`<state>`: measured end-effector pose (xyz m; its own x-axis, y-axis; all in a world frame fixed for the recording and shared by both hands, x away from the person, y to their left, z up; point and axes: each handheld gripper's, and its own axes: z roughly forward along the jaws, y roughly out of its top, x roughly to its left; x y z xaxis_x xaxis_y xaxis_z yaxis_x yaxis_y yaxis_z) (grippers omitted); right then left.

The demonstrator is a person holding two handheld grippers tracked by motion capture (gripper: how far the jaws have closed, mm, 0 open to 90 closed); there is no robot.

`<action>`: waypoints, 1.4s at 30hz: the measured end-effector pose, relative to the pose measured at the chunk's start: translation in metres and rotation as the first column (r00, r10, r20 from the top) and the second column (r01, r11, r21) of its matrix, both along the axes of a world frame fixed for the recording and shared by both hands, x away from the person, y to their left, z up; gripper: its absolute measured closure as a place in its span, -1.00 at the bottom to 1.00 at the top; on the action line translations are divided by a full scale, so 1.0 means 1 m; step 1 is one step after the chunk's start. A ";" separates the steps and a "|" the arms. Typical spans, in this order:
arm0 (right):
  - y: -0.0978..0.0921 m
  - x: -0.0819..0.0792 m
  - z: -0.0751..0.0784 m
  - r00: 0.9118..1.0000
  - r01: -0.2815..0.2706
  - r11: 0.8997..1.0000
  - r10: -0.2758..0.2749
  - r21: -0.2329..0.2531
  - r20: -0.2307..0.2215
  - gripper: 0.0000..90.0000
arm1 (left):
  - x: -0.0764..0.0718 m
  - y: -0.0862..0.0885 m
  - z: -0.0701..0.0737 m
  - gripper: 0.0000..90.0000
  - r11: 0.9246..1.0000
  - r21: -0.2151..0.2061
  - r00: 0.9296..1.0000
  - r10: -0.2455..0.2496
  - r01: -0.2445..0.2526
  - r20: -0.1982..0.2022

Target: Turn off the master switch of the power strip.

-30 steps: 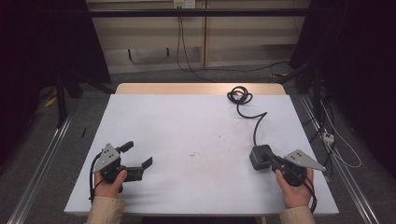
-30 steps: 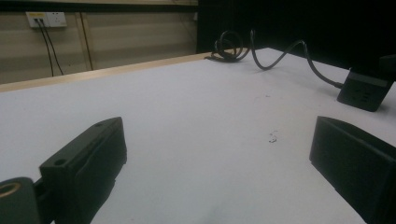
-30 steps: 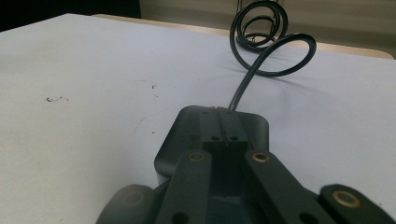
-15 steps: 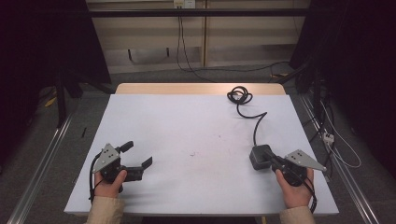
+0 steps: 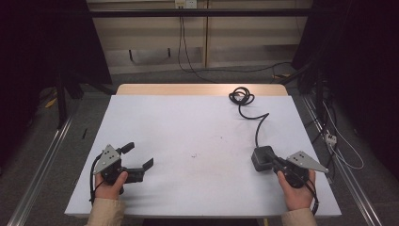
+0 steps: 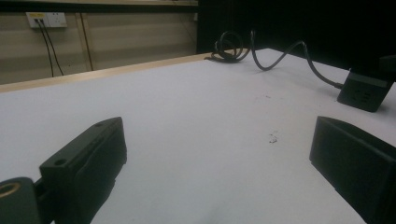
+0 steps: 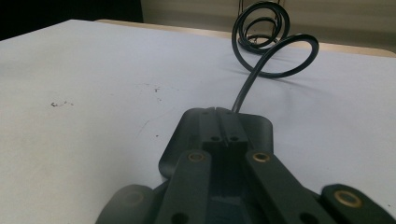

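Power cube (image 5: 261, 158), dark grey, square-bodied, lying on the white counter (image 5: 197, 127) toward its near right part; socket slots visible on one face in the left gripper view (image 6: 363, 91), no brand or lettering legible. Black cable (image 5: 258, 123) runs from the cube toward the far edge, ending in a loose coil (image 5: 241, 97) near the counter's wooden rim. Right tongs (image 5: 274, 164), held in the person's right hand (image 5: 296, 190), lie across the top of the cube; in the right gripper view the jaws are pressed together with no gap, resting over the cube (image 7: 254, 127) rather than pinching it. Left tongs (image 5: 139, 159), held in the left hand (image 5: 112, 186), sit low over the near left part of the counter, jaws spread wide with bare surface between them, well apart from the cube. Faint dark scuffs (image 5: 194, 155) mark the counter's middle. Wall socket plate (image 6: 46, 19) with two plugged leads, on the far wall; no writing readable.
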<state>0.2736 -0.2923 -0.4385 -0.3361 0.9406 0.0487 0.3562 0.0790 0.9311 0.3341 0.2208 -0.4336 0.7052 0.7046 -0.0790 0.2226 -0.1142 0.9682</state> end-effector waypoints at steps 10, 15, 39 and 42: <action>0.001 -0.001 0.004 1.000 -0.001 1.000 0.001 0.013 0.011 0.93 | -0.001 0.000 0.000 -0.92 1.000 -0.004 1.000 0.005 -0.005 -0.002; 0.000 -0.001 0.004 1.000 0.002 1.000 -0.003 0.031 0.009 0.83 | -0.001 0.001 0.000 -0.92 1.000 0.000 1.000 0.005 -0.005 0.001; 0.008 0.004 0.006 0.999 -0.029 0.998 0.029 0.052 -0.016 0.16 | -0.003 0.007 0.000 -0.92 1.000 -0.005 1.000 0.018 -0.018 -0.002; 0.008 0.005 0.006 0.999 -0.035 0.998 0.036 0.059 -0.018 0.11 | -0.003 0.007 0.000 -0.92 1.000 -0.010 1.000 0.022 -0.022 -0.005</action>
<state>0.2782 -0.2839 -0.4323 -0.3678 0.9233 0.1104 0.3717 0.0371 0.9276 0.3310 0.2278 -0.4334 0.6893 0.7189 -0.0896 0.2295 -0.0994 0.9682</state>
